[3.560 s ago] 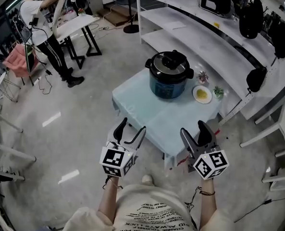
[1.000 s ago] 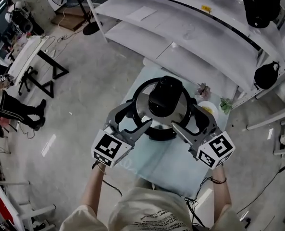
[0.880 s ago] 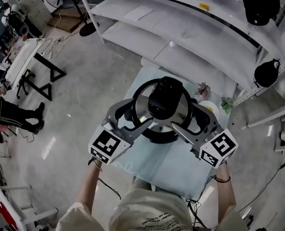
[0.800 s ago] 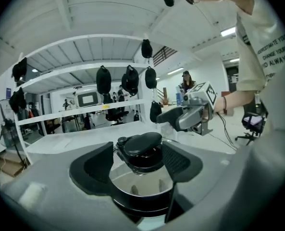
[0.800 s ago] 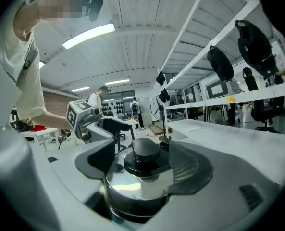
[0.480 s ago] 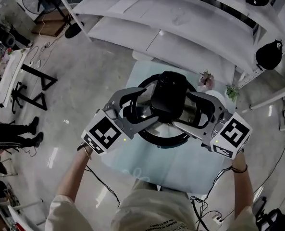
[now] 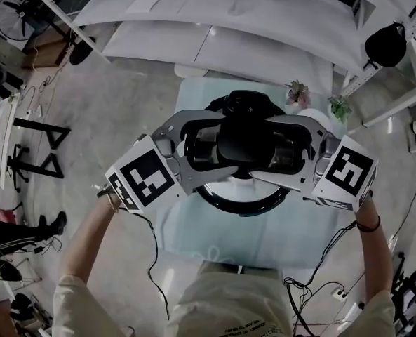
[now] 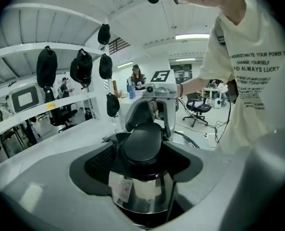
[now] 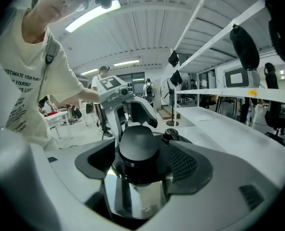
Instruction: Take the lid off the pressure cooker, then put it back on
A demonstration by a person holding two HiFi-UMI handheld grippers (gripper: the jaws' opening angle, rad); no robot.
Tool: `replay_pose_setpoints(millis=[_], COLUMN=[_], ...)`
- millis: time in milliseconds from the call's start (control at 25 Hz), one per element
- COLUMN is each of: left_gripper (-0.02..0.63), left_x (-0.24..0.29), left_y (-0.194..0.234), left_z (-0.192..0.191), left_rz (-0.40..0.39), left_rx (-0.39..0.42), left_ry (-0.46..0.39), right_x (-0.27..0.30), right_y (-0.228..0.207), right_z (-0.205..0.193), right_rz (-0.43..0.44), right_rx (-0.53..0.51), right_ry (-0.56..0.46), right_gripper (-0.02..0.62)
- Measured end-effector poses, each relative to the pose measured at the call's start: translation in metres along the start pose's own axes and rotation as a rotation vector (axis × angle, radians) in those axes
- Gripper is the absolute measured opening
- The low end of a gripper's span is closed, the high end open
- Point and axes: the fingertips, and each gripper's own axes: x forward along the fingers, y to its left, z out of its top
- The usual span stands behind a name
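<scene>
Left gripper and right gripper are straddling the knob from opposite sides, both jaws standing apart and gripping nothing. The lid is sitting on the cooker, mid-bench. I'm judging both lift-off and refit as pending.

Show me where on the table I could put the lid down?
The near strip of the table, between the cooker and the person, is bare. The far right corner is crowded with small plants. The left gripper and right gripper crowd the lid's knob.
</scene>
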Motion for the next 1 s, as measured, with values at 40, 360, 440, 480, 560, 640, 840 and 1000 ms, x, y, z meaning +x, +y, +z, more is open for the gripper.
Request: replay_pose_setpoints(millis=[40, 360, 440, 480, 560, 640, 840, 1000], left_gripper=[0.304, 0.302, 0.301, 0.301, 0.299, 0.296, 0.296, 0.291], left_x=[0.001, 0.016, 0.018, 0.018, 0.017, 0.018, 0.021, 0.018], left_y=[0.000, -0.007, -0.010, -0.010, -0.009, -0.009, -0.008, -0.006], left_z=[0.001, -0.002, -0.003, -0.003, -0.002, -0.002, -0.004, -0.002], left_rz=[-0.019, -0.114, -0.131, -0.137, -0.144, -0.137, -0.122, -0.128], left_rx=[0.006, 0.016, 0.020, 0.015, 0.006, 0.004, -0.005, -0.018], left_ry=[-0.004, -0.028, -0.023, -0.024, -0.026, -0.025, -0.016, -0.011], right_x=[0.001, 0.008, 0.009, 0.009, 0.009, 0.009, 0.010, 0.010], right_y=[-0.001, -0.003, 0.000, 0.001, 0.003, 0.004, 0.002, 0.001], right_z=[0.000, -0.005, -0.006, -0.006, -0.005, -0.004, -0.008, -0.002], right_rz=[0.001, 0.017, 0.020, 0.024, 0.029, 0.035, 0.036, 0.023], right_rx=[-0.003, -0.022, -0.032, -0.041, -0.054, -0.055, -0.060, -0.062], right_ry=[0.005, 0.063, 0.075, 0.075, 0.072, 0.070, 0.077, 0.068], right_gripper=[0.333, 0.331, 0.311, 0.299, 0.275, 0.275, 0.275, 0.273])
